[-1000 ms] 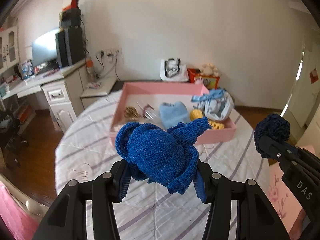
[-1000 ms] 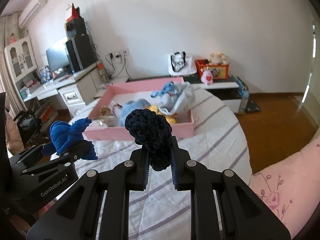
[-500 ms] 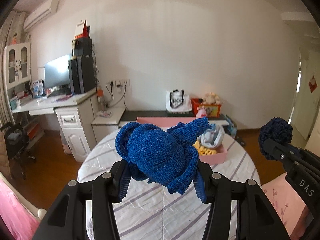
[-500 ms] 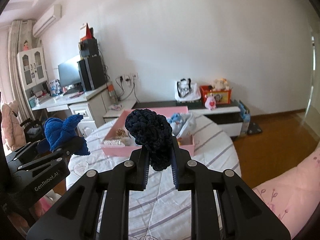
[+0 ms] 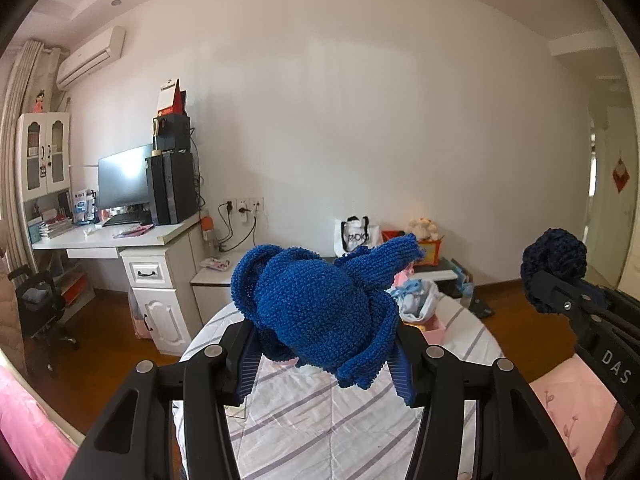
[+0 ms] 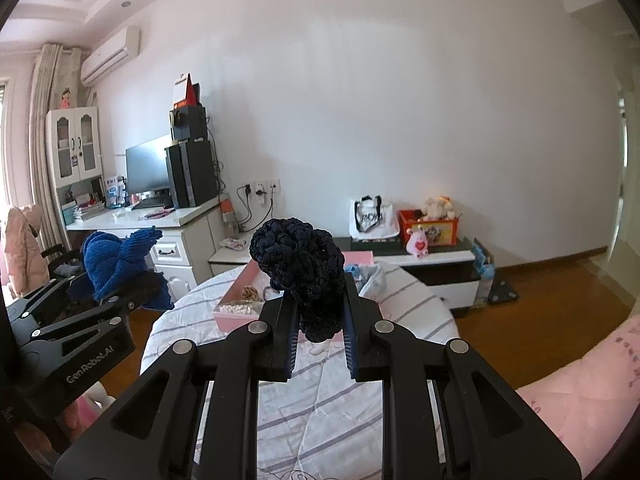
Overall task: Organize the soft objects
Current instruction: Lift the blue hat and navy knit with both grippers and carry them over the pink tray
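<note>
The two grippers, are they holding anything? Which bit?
Left gripper pinches the bright blue knitted bundle at its lower sides. Right gripper squeezes the dark navy knitted bundle by its bottom end.

Royal-blue knit bundle (image 5: 316,312), navy crochet ball (image 6: 300,268), pink tray (image 6: 240,288), white tablecloth with grey stripes (image 6: 340,400)

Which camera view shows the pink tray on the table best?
The right wrist view: the pink tray shows its left wall, its near edge and part of its contents, though the dark knit bundle covers its middle. In the left wrist view the blue knit bundle hides all but one corner.
</note>
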Demonstrator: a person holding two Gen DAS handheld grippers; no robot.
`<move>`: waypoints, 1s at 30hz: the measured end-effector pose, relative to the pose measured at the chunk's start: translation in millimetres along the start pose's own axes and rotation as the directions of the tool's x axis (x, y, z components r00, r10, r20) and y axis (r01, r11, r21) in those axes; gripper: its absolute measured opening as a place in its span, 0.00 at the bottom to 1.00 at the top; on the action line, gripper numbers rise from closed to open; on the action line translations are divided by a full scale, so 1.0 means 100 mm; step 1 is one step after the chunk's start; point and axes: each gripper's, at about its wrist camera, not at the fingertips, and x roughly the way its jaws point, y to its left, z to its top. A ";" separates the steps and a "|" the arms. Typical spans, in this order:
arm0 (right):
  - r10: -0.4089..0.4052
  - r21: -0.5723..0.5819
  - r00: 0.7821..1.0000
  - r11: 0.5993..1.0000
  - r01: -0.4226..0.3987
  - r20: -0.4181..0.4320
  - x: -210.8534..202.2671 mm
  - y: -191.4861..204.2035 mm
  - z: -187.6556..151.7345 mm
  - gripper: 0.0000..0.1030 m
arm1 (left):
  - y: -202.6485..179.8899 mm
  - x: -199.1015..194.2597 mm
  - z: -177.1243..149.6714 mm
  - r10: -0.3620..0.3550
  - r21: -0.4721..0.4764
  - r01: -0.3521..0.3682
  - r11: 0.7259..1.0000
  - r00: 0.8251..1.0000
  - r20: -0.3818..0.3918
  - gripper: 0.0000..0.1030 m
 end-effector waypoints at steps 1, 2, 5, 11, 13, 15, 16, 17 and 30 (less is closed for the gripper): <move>-0.001 0.000 1.000 1.000 0.001 0.005 -0.02 0.01 0.01 0.18 | -0.02 -0.06 -0.04 -0.005 -0.003 0.005 1.000 1.000 0.004 0.50; -0.001 0.000 1.000 1.000 0.001 0.008 -0.04 0.02 0.01 0.18 | 0.00 -0.12 -0.07 -0.012 -0.006 0.012 1.000 1.000 0.009 0.50; 0.000 -0.004 1.000 1.000 0.000 0.017 -0.07 0.03 0.03 0.18 | 0.05 -0.25 -0.15 -0.015 -0.008 0.015 1.000 1.000 0.021 0.50; -0.002 -0.012 1.000 1.000 0.002 0.016 -0.07 0.07 0.02 0.18 | 0.07 -0.42 -0.28 -0.015 -0.009 0.015 1.000 0.999 0.028 0.50; -0.002 -0.014 1.000 1.000 0.002 0.013 -0.06 0.07 0.02 0.18 | 0.08 -0.44 -0.30 -0.014 -0.008 0.015 1.000 1.000 0.027 0.50; 0.001 -0.016 1.000 1.000 -0.001 0.011 -0.05 0.07 0.02 0.18 | 0.09 -0.45 -0.31 -0.014 -0.010 0.015 1.000 1.000 0.025 0.50; 0.001 -0.017 1.000 1.000 -0.001 0.010 -0.05 0.07 0.02 0.18 | 0.10 -0.47 -0.33 -0.014 -0.010 0.015 1.000 1.000 0.024 0.50; 0.001 -0.017 1.000 1.000 0.000 0.010 -0.05 0.07 0.02 0.18 | 0.10 -0.42 -0.30 -0.014 -0.010 0.014 1.000 1.000 0.022 0.50; -0.002 -0.026 1.000 1.000 0.001 -0.012 0.05 0.12 0.02 0.18 | 0.02 -0.17 -0.01 -0.018 -0.005 0.018 1.000 1.000 -0.003 0.50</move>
